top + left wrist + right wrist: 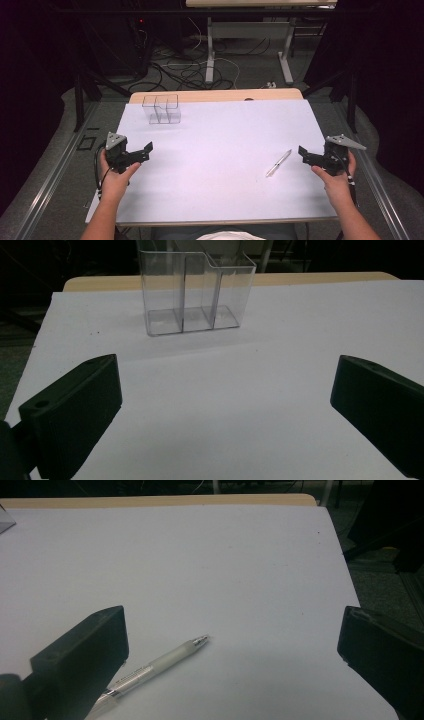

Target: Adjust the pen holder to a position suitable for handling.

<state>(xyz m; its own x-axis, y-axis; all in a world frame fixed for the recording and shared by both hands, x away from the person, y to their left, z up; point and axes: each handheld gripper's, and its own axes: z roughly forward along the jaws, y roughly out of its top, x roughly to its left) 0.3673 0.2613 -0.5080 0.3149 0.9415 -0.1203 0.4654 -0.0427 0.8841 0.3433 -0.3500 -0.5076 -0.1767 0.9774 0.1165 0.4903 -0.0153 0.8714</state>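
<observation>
both jaws wide, pen and holder waiting

the left gripper [134, 154] hovers over the near left edge of the white-covered desk [225, 145], its jaws spread wide with nothing between them. straight ahead of those jaws, well apart from them, stands the clear plastic pen holder with three compartments [197, 292], upright near the far left corner and with nothing visible inside. it sits square to the gripper, likely so that its open top is easy to reach from above.

the right gripper [312, 156] is over the near right edge, jaws likewise released and holding nothing. the slim translucent white pen with a silver tip [157, 667] lies flat on the desk just ahead of these jaws, toward the left jaw in the right gripper view, its tip pointing away and its near end running under that jaw's edge in the picture. it lies at a slant, near the right gripper and well apart from the holder.

by the look of it, the work in hand is to pick the pen up and stand it in the holder; neither step is begun, and the wide jaws suit a first approach to the pen.
</observation>
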